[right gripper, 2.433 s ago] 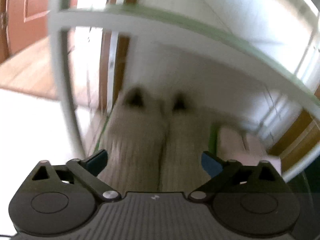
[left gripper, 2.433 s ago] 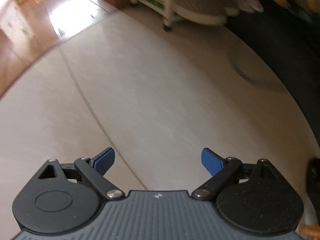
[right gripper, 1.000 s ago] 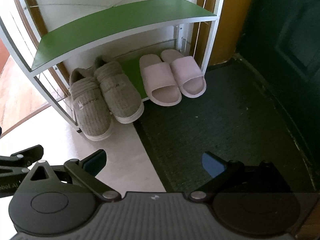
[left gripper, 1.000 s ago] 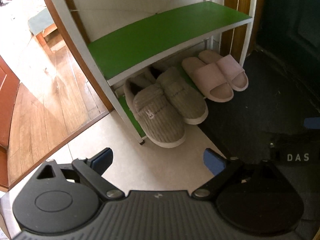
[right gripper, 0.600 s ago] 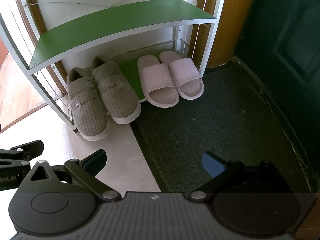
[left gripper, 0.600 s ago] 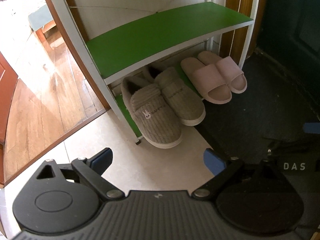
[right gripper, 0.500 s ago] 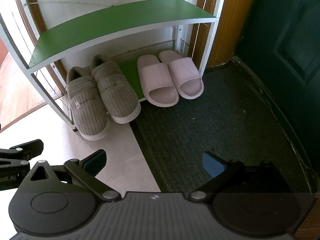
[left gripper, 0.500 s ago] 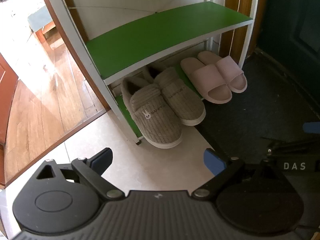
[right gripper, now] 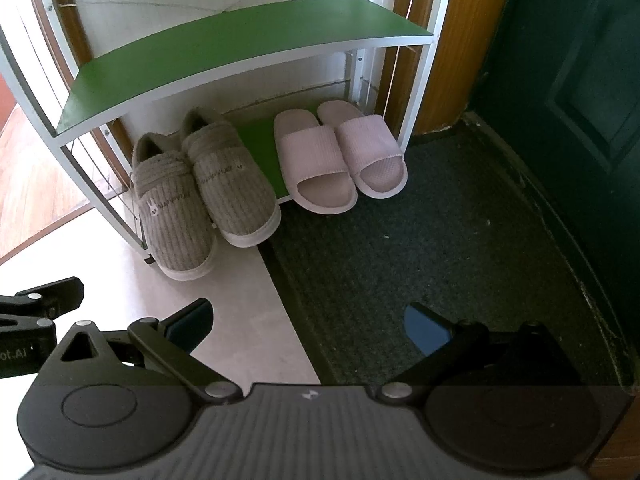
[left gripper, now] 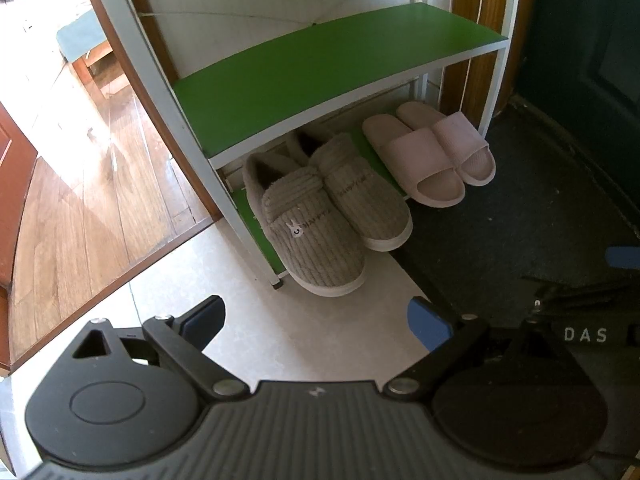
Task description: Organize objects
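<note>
Slippers [left gripper: 328, 216] and pink slides [left gripper: 432, 156] overhang the rack's [left gripper: 320, 68] bottom shelf edge; both tools, left [left gripper: 316, 320] and right [right gripper: 308, 326], gape empty above bare floor [left gripper: 320, 332].

Both views sharp, no motion blur. Daylight enters from the far left: glare streaks on the glossy brown wooden floor [left gripper: 80, 184], and the pale tiled floor [right gripper: 52, 256] is nearly blown out. Right side dim: the dark green doormat [right gripper: 440, 256] and the dark green panelled door [right gripper: 580, 92] lose detail. Strong fisheye bending of the white metal shelf frame [left gripper: 160, 92] towards the edges.
</note>
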Available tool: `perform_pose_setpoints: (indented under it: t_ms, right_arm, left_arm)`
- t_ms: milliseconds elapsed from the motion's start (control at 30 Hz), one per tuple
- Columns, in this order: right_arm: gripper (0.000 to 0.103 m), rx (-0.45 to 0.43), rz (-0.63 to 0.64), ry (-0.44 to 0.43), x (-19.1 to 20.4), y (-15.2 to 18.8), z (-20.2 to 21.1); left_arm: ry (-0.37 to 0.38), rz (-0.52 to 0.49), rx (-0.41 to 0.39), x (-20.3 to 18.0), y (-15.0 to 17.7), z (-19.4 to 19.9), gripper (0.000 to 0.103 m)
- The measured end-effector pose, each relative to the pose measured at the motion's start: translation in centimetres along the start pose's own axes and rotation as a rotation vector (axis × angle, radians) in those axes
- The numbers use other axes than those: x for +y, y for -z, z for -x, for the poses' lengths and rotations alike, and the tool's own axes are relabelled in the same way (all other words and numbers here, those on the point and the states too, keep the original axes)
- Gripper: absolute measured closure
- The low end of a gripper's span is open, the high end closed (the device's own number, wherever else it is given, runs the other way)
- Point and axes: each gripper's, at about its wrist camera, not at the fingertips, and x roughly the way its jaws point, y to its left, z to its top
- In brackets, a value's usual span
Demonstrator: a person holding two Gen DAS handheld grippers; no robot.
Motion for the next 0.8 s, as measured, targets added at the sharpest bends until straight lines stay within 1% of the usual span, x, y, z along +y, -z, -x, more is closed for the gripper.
perform_pose_setpoints:
  t_ms: [267,800]
  right_arm:
    - [0.000,0.006,0.000,-0.005,0.20,-0.04,0.00]
    - [0.000,0.010,-0.018,-0.007,0.20,0.20,0.41]
  left_arm:
    - [-0.011,0.003,-0.010,0.10,-0.09,0.04,0.005]
    - [-0.009,-0.006,-0.002,-0.08,0.00,-0.04,0.005]
